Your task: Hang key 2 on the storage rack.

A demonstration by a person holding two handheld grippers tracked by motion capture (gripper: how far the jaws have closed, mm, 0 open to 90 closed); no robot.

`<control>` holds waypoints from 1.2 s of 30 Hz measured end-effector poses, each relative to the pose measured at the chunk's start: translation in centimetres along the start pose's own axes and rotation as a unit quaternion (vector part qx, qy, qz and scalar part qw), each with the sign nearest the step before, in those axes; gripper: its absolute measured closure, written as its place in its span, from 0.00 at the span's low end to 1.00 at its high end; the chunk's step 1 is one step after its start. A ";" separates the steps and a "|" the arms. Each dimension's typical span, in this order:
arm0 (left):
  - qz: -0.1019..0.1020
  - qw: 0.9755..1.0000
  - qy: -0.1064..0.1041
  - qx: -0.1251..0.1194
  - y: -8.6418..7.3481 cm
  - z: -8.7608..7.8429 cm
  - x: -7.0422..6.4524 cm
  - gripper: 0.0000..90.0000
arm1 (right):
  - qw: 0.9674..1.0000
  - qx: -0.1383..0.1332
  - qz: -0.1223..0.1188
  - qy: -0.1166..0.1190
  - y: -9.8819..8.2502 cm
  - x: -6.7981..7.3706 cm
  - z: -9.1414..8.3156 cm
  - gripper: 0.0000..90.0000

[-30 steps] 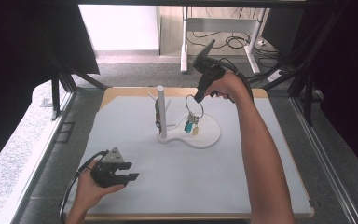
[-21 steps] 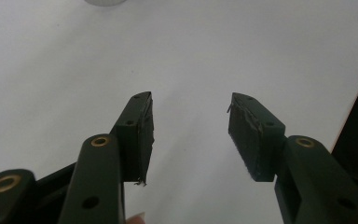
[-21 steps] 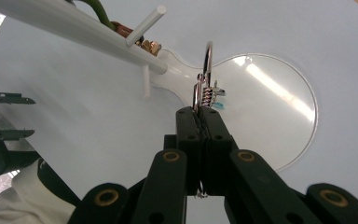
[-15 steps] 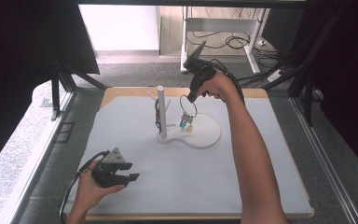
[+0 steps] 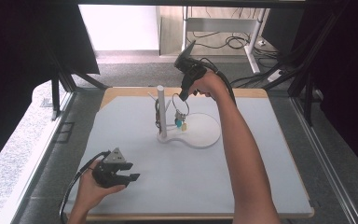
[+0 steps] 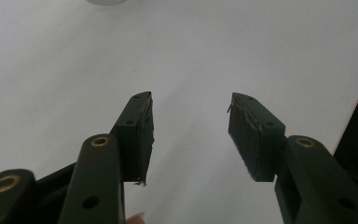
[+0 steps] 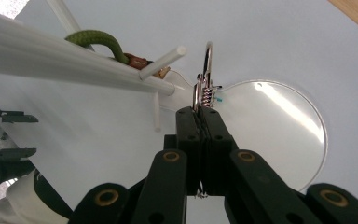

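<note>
Your right gripper [image 7: 200, 112] fingers clench the key ring [image 7: 205, 77] just beside the stand's peg [image 7: 162, 63], not yet hung; left gripper [image 6: 189, 126] fingers released, idle over the counter [image 5: 261, 154].

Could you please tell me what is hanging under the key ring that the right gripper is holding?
Under the key ring, small keys or tags, one teal, dangle above the white stand base. The right gripper covers the ring's top.

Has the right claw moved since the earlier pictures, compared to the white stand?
Yes. In the high view the right claw, shut on the key ring, has moved left and toward the table's far edge, closer to the white stand.
</note>
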State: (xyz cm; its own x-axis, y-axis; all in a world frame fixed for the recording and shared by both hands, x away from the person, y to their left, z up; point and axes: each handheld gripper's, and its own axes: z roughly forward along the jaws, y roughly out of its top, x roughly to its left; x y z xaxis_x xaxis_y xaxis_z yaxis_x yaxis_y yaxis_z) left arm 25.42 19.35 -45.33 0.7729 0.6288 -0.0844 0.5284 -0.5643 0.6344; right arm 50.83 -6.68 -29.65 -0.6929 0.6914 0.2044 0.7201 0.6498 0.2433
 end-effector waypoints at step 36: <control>0.003 1.000 0.003 0.008 -0.2 0.2 0.2 0.56 | 0.999 0.019 -0.029 0.037 0.0 2.0 3.9 0.94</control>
State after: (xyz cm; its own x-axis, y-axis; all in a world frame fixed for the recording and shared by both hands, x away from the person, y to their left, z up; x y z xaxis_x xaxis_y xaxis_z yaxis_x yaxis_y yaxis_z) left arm 25.52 19.49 -45.60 0.7740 0.6284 -0.0770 0.5296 -0.5761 0.6225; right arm 49.61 -4.08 -32.96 -0.7332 0.6279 0.2612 0.6786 0.7008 0.2201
